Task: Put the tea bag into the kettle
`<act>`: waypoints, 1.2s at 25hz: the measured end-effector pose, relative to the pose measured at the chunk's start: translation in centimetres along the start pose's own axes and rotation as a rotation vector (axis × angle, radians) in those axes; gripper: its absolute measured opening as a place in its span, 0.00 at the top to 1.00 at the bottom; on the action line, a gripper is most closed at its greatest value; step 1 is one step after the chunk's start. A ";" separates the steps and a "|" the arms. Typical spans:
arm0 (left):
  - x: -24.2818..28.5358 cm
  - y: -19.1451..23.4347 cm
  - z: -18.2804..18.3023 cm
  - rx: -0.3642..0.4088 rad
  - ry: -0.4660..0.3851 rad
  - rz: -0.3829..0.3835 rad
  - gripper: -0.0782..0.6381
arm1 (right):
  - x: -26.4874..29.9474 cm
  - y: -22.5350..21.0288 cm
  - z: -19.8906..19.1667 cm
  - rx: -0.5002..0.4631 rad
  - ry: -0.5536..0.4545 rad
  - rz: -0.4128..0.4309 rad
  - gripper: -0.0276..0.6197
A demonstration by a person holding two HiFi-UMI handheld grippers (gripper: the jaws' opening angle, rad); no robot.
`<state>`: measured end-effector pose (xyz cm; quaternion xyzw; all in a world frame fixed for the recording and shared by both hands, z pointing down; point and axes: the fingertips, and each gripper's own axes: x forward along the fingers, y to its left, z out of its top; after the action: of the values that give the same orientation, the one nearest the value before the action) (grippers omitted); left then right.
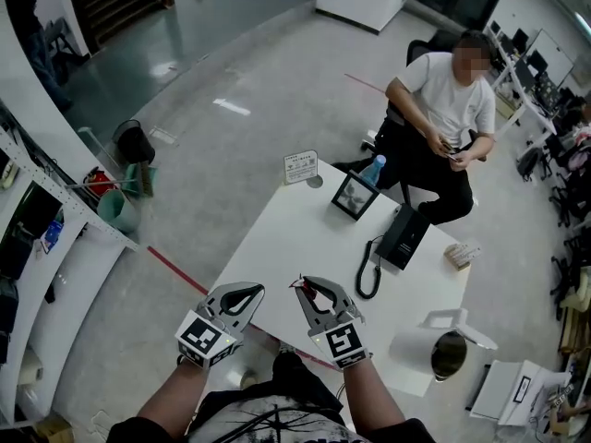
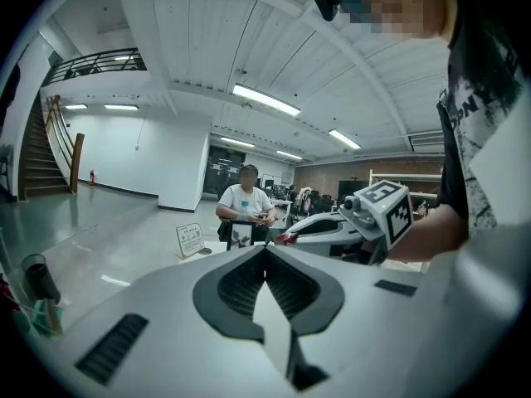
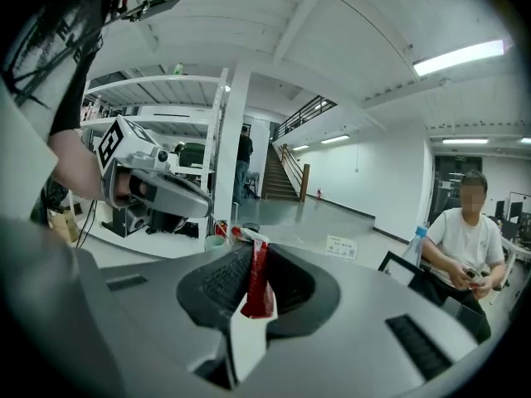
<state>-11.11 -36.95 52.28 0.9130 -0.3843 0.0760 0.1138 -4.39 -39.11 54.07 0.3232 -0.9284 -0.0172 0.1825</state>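
A: state of the left gripper (image 2: 265, 249)?
B: jaws together at the tips, nothing between them. It hangs beside the right gripper (image 3: 249, 243), just apart from it, and both are over the near edge of the white table (image 1: 295, 238)
A: and the right one?
B: clamped narrow on the tea bag (image 3: 256, 282). It's a red sachet standing on edge between the pads. The top end pokes past the tips, with a bit of white showing there
A: where's the kettle?
B: the kettle (image 1: 434, 358) sits on the near right part of the table. It's off to the right of the right gripper and well apart from it. Its mouth shows dark and the lid looks flipped up. The tea bag is not in it, it's up in the jaws
A: what else is on the table?
B: a black desk phone (image 1: 404, 236) with a coiled cord, mid-table. A framed picture (image 1: 354, 195) stands behind it, with a bottle (image 1: 373, 168) just beside the frame. There's a sign card (image 1: 300, 166) at the far corner and a small box (image 1: 462, 255) near the right edge
A: anyone around?
B: a person (image 1: 443, 100) in a white shirt, seated past the far end of the table. Both hands are together over something small, can't tell what
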 end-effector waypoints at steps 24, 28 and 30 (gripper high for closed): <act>-11.6 -9.9 1.3 0.142 -0.120 -0.163 0.88 | -12.9 10.3 4.9 -0.002 -0.108 -0.245 0.87; -10.8 -12.4 1.6 0.161 -0.133 -0.233 0.88 | -16.1 9.7 4.3 0.009 -0.087 -0.325 0.87; -10.2 -13.7 1.6 0.170 -0.132 -0.269 0.88 | -17.5 9.2 3.9 0.009 -0.081 -0.362 0.87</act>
<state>-8.19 -21.09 46.42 0.9655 -0.2577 0.0319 0.0200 1.46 -21.56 46.08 0.4850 -0.8617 -0.0587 0.1373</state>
